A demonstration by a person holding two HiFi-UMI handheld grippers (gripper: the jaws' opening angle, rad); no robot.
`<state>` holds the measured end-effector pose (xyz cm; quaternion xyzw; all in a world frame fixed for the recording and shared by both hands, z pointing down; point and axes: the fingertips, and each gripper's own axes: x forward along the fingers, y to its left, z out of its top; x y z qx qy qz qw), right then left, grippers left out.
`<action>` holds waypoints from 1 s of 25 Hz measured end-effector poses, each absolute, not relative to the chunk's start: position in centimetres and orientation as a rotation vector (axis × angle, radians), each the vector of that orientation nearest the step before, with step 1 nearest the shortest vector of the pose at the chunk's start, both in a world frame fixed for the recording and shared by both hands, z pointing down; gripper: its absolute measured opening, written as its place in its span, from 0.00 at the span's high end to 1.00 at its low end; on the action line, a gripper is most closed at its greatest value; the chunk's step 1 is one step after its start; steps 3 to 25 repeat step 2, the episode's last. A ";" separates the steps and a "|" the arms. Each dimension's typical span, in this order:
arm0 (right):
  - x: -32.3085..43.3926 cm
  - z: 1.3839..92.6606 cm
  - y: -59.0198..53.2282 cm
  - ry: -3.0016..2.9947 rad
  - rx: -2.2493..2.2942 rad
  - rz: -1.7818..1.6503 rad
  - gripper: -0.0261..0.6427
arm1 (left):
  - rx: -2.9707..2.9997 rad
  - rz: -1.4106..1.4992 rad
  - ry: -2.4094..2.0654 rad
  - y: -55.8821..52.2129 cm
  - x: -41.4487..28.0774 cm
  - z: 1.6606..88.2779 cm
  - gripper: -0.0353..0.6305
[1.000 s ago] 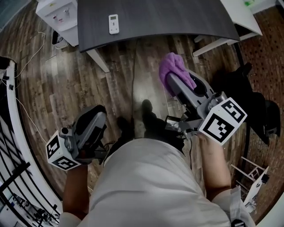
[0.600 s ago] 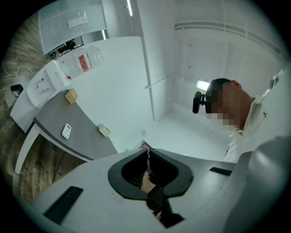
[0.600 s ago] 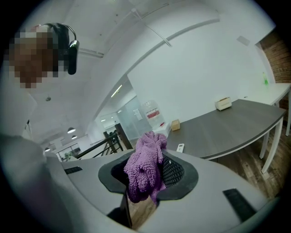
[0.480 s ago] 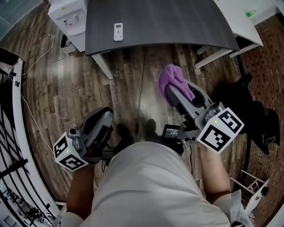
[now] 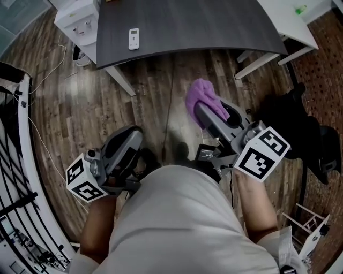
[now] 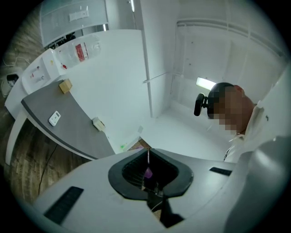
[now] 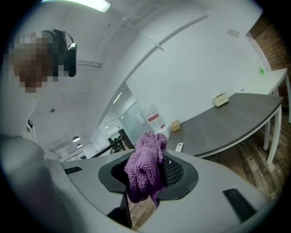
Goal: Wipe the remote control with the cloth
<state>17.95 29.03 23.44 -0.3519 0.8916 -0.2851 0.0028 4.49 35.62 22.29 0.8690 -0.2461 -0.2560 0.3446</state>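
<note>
On the desk (image 5: pixel 214 24), toward its left end, lay the remote (image 5: pixel 133 38), probably light, rigid and apt to skid unless pinned at one end, while short of the desk the right gripper (image 5: pixel 201 109) clamped the soft, floppy cloth (image 5: pixel 203 95) and the left gripper (image 6: pixel 148 166) was closed, empty.

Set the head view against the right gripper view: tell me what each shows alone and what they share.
Only the head view shows the left gripper and both grippers' square-marker cubes. Only the right gripper view shows the long ceiling light and a small pale box at the table's far end. Both show the fluffy purple cloth clamped in the right gripper, and the small white remote control lying untouched on the curved dark grey table.
</note>
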 end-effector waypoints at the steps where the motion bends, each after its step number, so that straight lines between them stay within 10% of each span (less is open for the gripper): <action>1: 18.3 23.4 28.8 2.793 -1.107 -0.886 0.77 | 2.257 -0.657 -0.649 35.6 4.6 22.3 0.93; 25: 18.7 23.3 28.7 2.789 -1.112 -0.879 0.77 | 2.257 -0.649 -0.660 35.5 4.7 22.3 0.93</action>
